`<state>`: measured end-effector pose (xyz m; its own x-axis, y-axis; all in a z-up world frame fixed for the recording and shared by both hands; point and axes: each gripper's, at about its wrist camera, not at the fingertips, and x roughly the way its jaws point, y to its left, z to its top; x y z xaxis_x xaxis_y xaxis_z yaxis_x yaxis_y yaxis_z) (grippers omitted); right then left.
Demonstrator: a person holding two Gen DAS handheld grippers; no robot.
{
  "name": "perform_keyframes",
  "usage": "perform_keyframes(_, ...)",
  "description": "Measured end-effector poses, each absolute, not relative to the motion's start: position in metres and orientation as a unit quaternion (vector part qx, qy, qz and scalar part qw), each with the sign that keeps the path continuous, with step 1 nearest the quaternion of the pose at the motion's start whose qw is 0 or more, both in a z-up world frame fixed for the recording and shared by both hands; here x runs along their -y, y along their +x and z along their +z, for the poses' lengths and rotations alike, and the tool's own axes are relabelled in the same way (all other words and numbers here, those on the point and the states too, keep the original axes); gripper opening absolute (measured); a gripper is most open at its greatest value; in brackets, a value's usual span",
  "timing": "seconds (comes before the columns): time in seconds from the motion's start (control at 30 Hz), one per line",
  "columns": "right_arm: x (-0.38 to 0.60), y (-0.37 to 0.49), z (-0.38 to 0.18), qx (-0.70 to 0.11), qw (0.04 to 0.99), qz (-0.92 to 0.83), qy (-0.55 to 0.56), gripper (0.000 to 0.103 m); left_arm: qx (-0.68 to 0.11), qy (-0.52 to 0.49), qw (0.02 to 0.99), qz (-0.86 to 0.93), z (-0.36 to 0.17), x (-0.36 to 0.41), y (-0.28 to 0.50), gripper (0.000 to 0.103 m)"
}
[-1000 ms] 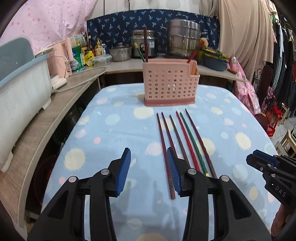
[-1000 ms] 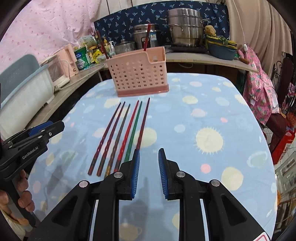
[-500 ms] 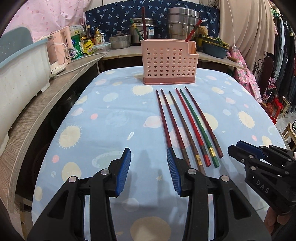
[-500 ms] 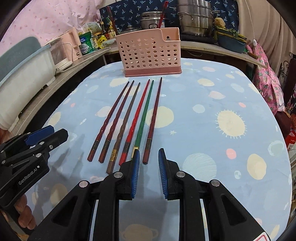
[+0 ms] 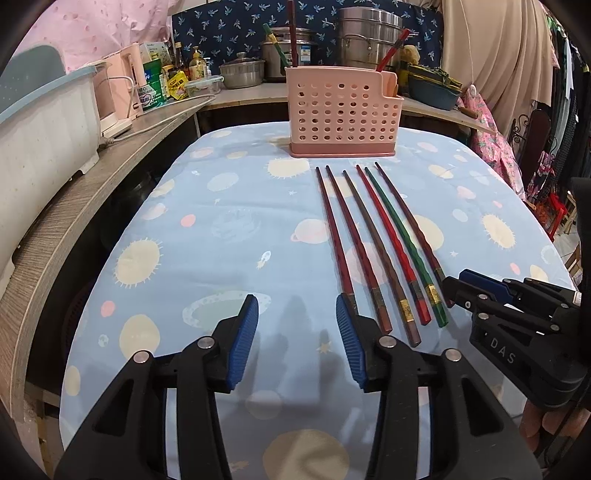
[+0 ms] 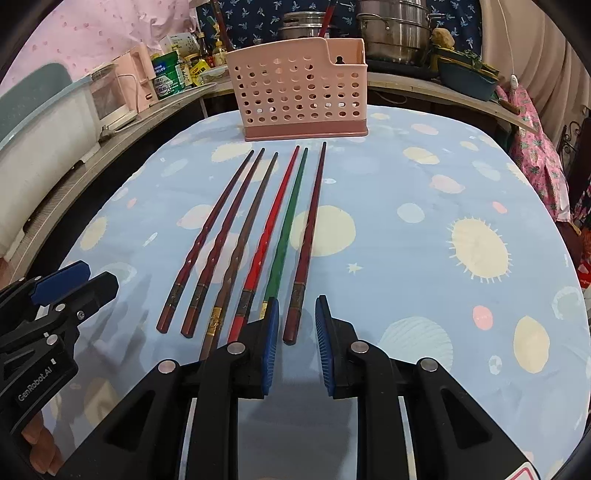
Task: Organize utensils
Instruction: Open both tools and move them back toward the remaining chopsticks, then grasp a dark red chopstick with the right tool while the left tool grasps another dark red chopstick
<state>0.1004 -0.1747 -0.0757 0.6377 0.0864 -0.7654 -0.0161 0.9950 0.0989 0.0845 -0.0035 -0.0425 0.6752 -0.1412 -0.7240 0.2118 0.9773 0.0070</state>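
Note:
Several chopsticks (image 5: 373, 240) (image 6: 258, 229) lie side by side on the blue tablecloth, tips toward a pink perforated holder (image 5: 343, 110) (image 6: 299, 88) at the far end. A few chopsticks (image 5: 291, 33) stand in the holder. My left gripper (image 5: 295, 299) hovers low by the row's near left end. Its jaws are opening, with only cloth between them. The leftmost chopstick's end passes behind its right finger (image 5: 349, 332). My right gripper (image 6: 296, 301) is open, and the rightmost dark red chopstick (image 6: 306, 236) ends between its pads, untouched.
A wooden counter (image 5: 92, 192) runs along the left with a white tub (image 5: 40, 136), a pink kettle (image 5: 122, 88) and bottles. Steel pots (image 5: 369, 37) stand behind the holder. The table's rounded edge (image 6: 576, 266) drops off at the right, by hanging clothes.
Both grippers have sunk toward the near ends of the chopsticks. The left jaws stand a little wider. The right jaws now straddle the end of the rightmost chopstick.

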Motion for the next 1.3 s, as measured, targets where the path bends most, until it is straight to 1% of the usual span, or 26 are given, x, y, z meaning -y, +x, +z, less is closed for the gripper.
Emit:
perform_keyframes(0.23, 0.174, 0.105, -0.084, -0.434, 0.899, 0.027, 0.038, 0.017, -0.392, 0.045, 0.914, -0.097, -0.043, 0.003, 0.085, 0.048)
perform_keyframes(0.37, 0.174, 0.106, -0.084, -0.433, 0.900, 0.026, 0.036, 0.016, -0.394, 0.045, 0.913, -0.098, -0.043, 0.004, 0.086, 0.051)
perform_keyframes(0.5, 0.175, 0.105, -0.084, -0.432, 0.901, 0.025, 0.036, 0.013, -0.396, 0.043, 0.912, -0.100, -0.045, 0.004, 0.087, 0.055)
perform_keyframes(0.67, 0.180, 0.104, -0.085, -0.432, 0.901, 0.023, 0.040, 0.007, -0.402, 0.041, 0.909, -0.102, -0.048, 0.006, 0.089, 0.056)
perform_keyframes(0.8, 0.187, 0.101, -0.085, -0.432, 0.901, 0.017, 0.044, 0.007, -0.406, 0.037, 0.907, -0.103, -0.051, 0.007, 0.089, 0.062)
perform_keyframes(1.3, 0.212, 0.072, -0.075, -0.426, 0.902, -0.006, 0.064, 0.007, -0.432, 0.012, 0.894, -0.115, -0.070, 0.019, 0.106, 0.063)
